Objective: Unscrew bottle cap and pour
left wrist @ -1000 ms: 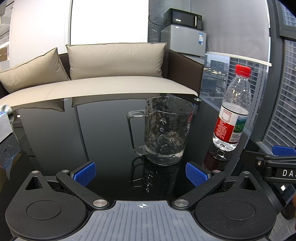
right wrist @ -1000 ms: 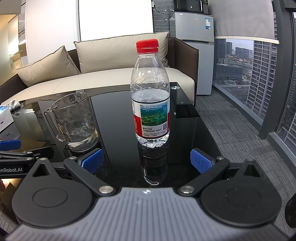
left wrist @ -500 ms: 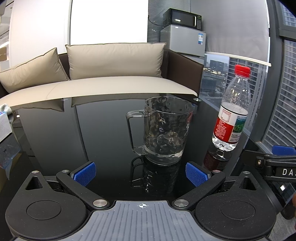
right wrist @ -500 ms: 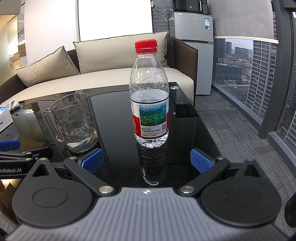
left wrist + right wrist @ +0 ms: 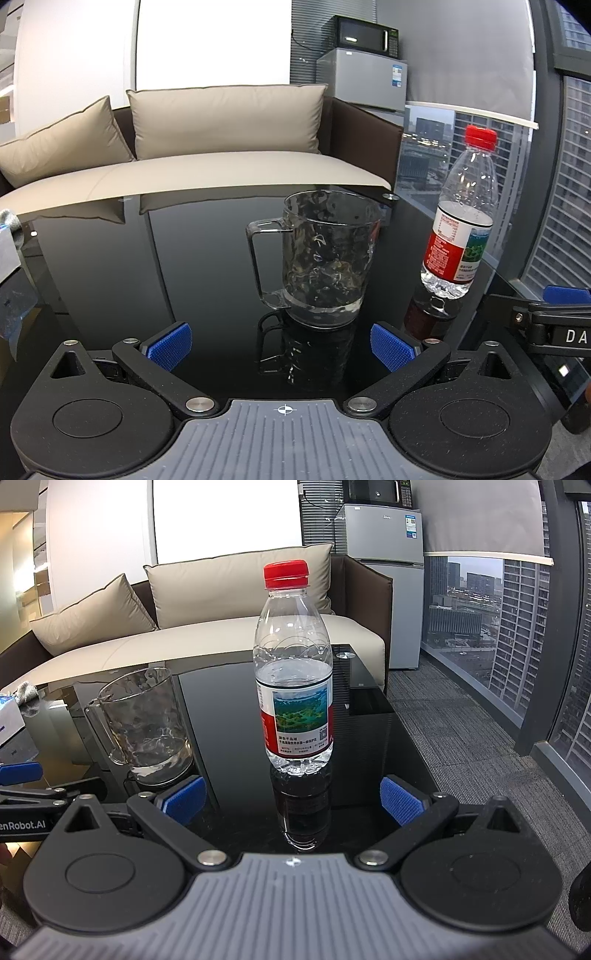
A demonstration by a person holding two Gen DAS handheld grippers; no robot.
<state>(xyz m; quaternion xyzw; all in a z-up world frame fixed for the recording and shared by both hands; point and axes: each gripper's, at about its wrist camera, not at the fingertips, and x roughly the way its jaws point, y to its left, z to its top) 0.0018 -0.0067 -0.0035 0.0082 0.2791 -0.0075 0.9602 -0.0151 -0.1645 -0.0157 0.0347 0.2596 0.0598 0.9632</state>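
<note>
Your left gripper [image 5: 280,343] is spread wide and holds nothing; it faces the mug [image 5: 325,258], which stands on the black glass table [image 5: 110,266]. Your right gripper [image 5: 293,801] is equally wide and empty, lined up on the bottle [image 5: 293,686]. The bottle stands upright near the table's right edge, red cap [image 5: 285,575] on, water up to about the top of the label. The mug sits just to its left, apart from it, handle pointing left, with what looks like a little water in the bottom, though the patterned glass makes that hard to judge. A capped, part-full bottle beside a mug fits both a pour yet to come and one already made and recapped.

Risks, as I judge them: the bottle is thin plastic, so a hard squeeze once the cap is off could push water out of the neck. The glass top is slick, and a nudge from an open finger could slide or tip the bottle toward that right edge. The cap is small; a loose hold could slip or drop it.

The right view shows the bottle's picture label, the floor beyond the table's right edge and the left gripper's finger at far left. The left view alone shows the mug's handle clearly and the label's red side.
</note>
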